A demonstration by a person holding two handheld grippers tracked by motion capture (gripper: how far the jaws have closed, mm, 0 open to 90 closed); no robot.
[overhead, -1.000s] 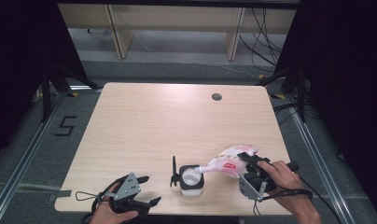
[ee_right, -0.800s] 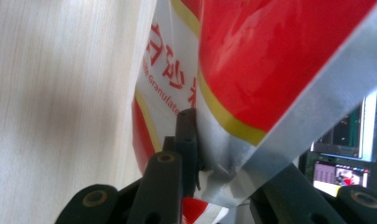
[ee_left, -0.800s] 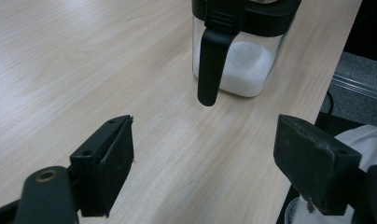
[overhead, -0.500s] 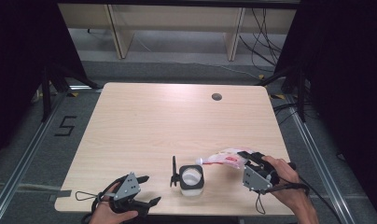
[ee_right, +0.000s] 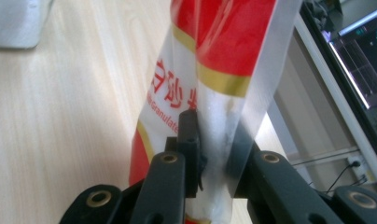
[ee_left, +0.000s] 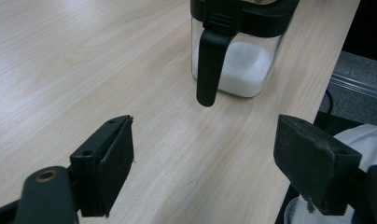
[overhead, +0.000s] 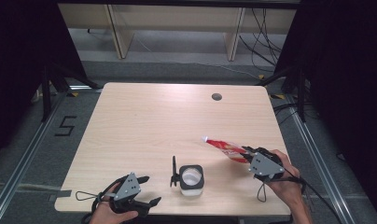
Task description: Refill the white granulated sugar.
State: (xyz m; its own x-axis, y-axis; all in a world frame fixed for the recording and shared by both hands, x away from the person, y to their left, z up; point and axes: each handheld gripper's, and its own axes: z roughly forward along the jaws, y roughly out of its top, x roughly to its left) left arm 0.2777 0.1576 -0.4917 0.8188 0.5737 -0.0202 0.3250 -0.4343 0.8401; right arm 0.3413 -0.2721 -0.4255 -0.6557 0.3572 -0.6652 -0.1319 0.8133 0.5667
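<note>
Red, white and gold sugar bag, crumpled, clenched in the right tool.

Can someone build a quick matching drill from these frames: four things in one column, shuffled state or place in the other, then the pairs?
Things
1. red-and-white plastic sugar bag
2. square clear jar with black rim
3. left gripper
4. round dark grommet hole

States or places
A. open, nothing between its fingers
B. near the table's far edge
C. clamped in the right gripper
D. lid flipped up, white granules inside

Pairs: 1-C, 2-D, 3-A, 4-B
</note>
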